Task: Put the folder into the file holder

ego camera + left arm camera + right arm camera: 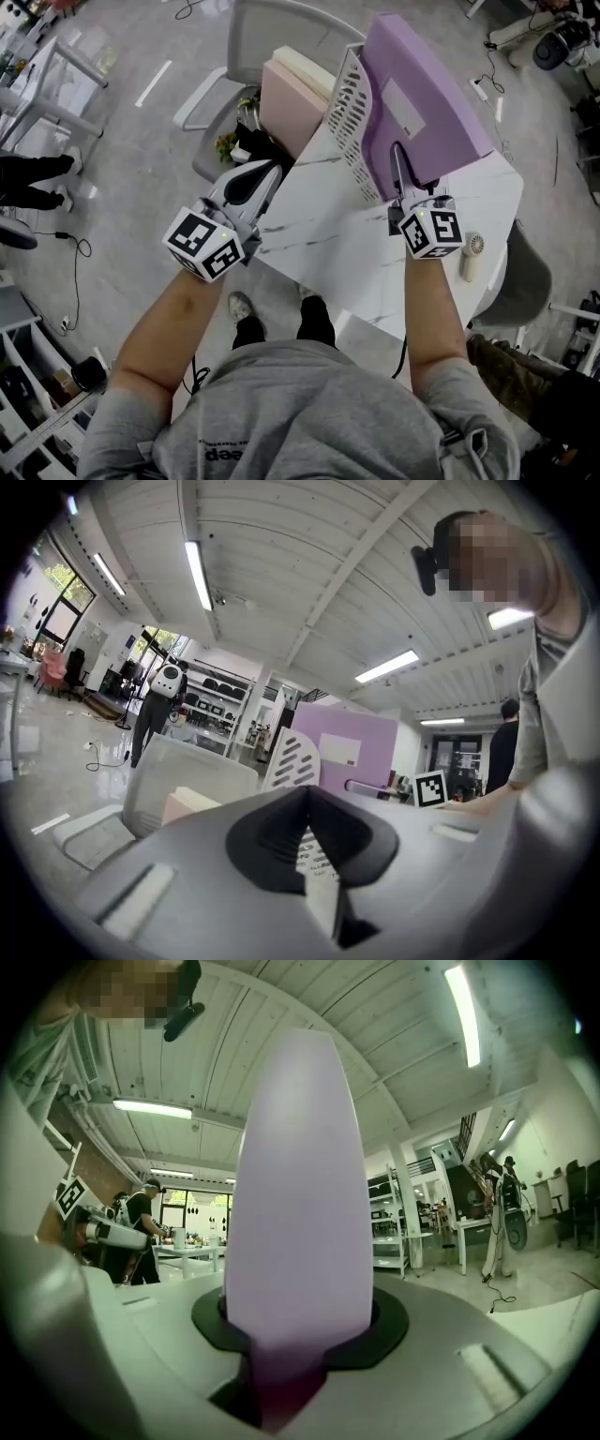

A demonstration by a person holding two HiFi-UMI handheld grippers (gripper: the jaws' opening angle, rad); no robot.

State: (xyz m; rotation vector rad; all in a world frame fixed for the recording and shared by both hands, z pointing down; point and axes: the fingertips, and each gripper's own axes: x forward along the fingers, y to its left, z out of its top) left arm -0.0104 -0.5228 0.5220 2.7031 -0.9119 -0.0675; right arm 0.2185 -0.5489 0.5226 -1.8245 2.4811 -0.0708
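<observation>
A purple folder (422,103) with a pale label stands tilted at the far edge of the white table (356,253). Its left side rests against the perforated wall of the white file holder (349,112). My right gripper (401,164) is shut on the folder's near edge. In the right gripper view the folder (295,1194) rises straight out of the right gripper (291,1363) and fills the slot. My left gripper (265,173) hangs left of the holder with its jaws together and nothing held. The left gripper view shows the holder (291,758) and the folder (342,752) ahead.
A pale pink and cream stack (295,89) leans just left of the holder. A grey chair (272,23) stands behind the table. A small white fan-like object (472,255) sits at the table's right edge. A person (155,710) stands far off in the room.
</observation>
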